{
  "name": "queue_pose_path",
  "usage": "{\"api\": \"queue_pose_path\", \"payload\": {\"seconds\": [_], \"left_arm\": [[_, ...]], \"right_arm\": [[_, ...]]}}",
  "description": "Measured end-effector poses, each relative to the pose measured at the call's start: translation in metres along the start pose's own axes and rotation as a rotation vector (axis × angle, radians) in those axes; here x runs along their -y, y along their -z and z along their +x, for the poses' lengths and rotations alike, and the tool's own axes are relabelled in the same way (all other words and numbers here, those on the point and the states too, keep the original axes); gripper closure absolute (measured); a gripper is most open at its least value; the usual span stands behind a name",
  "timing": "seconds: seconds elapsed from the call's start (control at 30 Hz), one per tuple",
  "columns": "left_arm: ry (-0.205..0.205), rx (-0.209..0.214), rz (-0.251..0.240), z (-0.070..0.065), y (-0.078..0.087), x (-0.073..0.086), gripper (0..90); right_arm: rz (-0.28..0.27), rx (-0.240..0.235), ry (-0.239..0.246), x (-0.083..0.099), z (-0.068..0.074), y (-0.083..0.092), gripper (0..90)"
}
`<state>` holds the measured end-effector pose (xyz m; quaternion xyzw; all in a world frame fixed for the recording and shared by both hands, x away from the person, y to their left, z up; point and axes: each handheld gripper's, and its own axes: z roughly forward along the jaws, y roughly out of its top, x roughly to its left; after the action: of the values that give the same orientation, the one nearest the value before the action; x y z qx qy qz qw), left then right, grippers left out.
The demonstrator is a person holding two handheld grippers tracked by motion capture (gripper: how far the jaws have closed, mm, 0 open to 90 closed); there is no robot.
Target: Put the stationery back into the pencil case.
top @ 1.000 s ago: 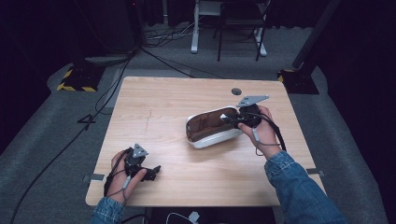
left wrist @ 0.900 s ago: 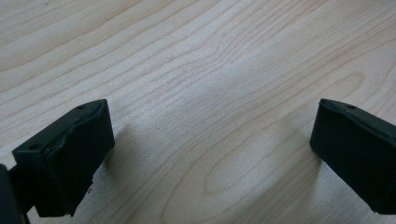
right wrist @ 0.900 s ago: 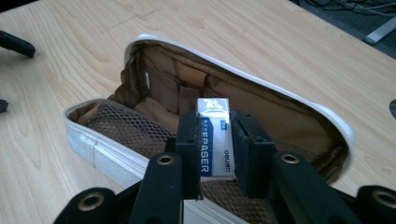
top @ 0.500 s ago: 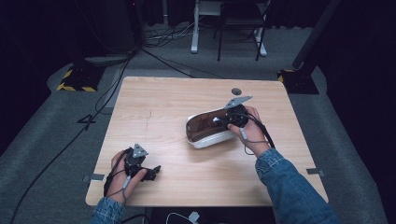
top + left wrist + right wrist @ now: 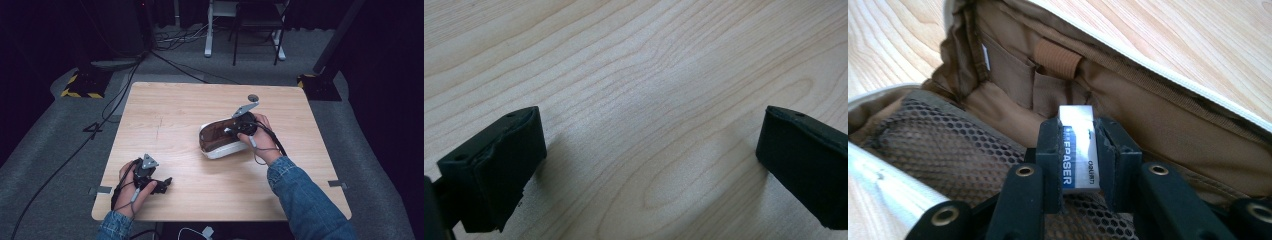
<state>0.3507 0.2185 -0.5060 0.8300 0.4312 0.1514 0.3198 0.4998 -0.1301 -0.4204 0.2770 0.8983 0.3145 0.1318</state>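
Room: dark studio, grey carpet, cables trailing.
Surface (image 5: 180,110): pale wood, lit from above.
Pouch (image 5: 220,140): white, brown-lined, gaping right of centre.
Right tongs (image 5: 1079,150): inside pouch mouth, pinching eraser (image 5: 1077,145), long axis pointing at inner pockets just ahead; wrist tipped down.
Left tongs (image 5: 649,165): spread, idle at near-left edge, well apart from pouch.
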Motion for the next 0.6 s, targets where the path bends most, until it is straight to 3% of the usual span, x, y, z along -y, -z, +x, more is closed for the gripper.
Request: {"api": "queue_pose_path", "payload": {"seconds": [0.13, 0.3, 0.6], "left_arm": [[-0.015, -0.002, 0.003, 0.001, 0.000, -0.001, 0.1], [-0.012, 0.001, 0.002, 0.001, -0.001, -0.001, 0.1], [-0.010, 0.002, 0.001, 0.001, -0.001, -0.001, 0.2]], "right_arm": [[0.004, 0.008, 0.007, 0.000, 0.000, -0.003, 71.9], [-0.033, 0.036, 0.009, 0.000, -0.001, -0.001, 59.7], [-0.091, 0.049, -0.005, 0.001, 0.000, 0.019, 53.6]]}}
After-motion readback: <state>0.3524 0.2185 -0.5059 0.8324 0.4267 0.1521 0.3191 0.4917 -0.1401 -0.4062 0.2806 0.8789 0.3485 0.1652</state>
